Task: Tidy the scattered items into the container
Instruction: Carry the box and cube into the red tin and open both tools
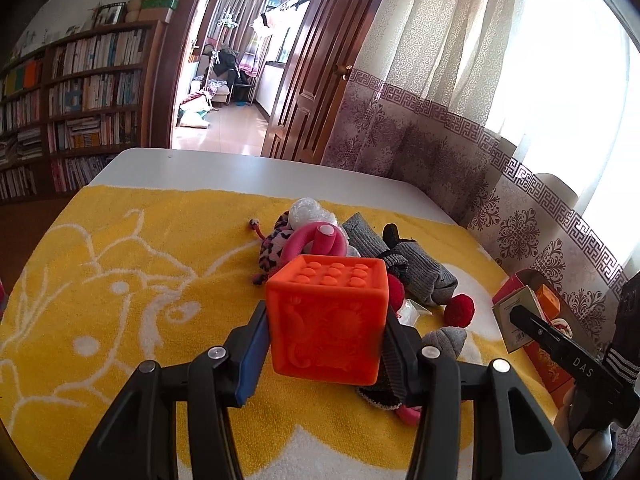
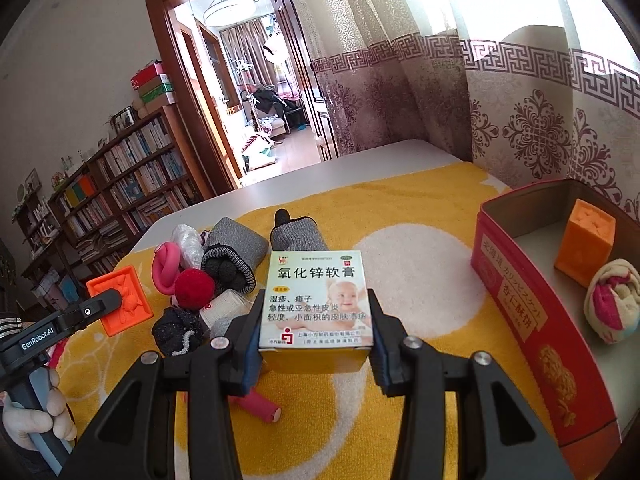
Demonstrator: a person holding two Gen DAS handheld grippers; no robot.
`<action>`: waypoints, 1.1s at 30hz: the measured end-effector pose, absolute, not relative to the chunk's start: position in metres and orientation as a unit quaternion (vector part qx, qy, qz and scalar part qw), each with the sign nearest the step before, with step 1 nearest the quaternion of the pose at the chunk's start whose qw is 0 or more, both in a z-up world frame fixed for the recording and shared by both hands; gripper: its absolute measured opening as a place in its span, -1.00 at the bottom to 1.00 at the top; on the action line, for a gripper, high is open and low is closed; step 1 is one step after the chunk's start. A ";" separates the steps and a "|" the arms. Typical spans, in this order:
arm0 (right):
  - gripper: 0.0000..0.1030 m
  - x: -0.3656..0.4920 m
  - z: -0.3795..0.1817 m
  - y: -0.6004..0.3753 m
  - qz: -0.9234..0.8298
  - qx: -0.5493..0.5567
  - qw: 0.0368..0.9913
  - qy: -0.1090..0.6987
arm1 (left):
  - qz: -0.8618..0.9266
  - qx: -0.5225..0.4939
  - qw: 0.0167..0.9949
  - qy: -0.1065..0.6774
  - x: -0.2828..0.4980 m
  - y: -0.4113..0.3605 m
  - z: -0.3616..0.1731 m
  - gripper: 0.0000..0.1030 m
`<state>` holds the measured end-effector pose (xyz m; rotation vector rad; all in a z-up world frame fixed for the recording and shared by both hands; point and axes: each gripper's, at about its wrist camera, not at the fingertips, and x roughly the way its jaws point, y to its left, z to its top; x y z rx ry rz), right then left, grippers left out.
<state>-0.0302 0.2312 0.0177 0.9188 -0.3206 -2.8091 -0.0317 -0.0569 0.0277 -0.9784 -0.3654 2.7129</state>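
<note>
Tin [image 2: 505,300] is sitting to the right of the right gripper [image 2: 316,322], its long axis running away from the camera, so this hand is the nearer one. Its pads are clamping the sides of a small ointment box [image 2: 316,300], held off the yellow towel [image 2: 420,256]. An orange block [image 2: 584,240] and a rolled cloth [image 2: 612,304] are already lying inside, leaving bare floor near the front wall. In the left wrist view the left gripper [image 1: 326,346] is squeezing an orange cube [image 1: 326,316] above the pile of socks [image 1: 420,268] and red pompoms [image 1: 459,305]. I judge the tin's near wall is standing in the way.
</note>
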 end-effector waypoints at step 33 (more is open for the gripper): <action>-0.06 0.015 0.081 0.432 -0.922 0.299 -0.194 -0.149 | 0.832 -0.335 0.441 -0.035 -0.049 0.260 0.091 0.02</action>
